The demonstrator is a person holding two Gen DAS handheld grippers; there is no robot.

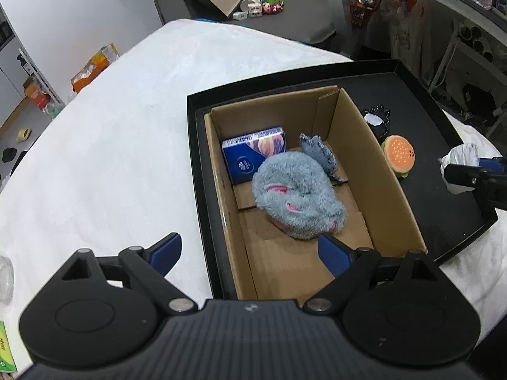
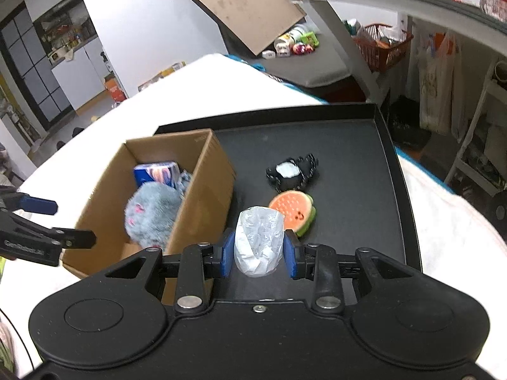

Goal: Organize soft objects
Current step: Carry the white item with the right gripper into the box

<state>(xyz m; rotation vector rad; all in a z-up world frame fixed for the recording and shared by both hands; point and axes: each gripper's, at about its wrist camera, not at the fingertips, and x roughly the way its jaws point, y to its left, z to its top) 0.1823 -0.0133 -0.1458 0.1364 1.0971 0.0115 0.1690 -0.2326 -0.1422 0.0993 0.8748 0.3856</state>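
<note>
My right gripper (image 2: 259,250) is clenching the crumpled plastic bag (image 2: 258,240), carrying it toward the cardboard box (image 2: 202,196); my left gripper (image 1: 250,250) is hovering released above it.

Your left gripper (image 1: 250,255) and right gripper (image 2: 259,250) look matte black, with blue pads (image 2: 227,255), silver rivets (image 2: 189,301), and seemingly ribbed housings.

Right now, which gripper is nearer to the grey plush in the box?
Left. The left gripper hangs open at the near end of the box, one finger beside the plush. The right gripper is outside the box over the tray, holding a plastic bag.
</note>
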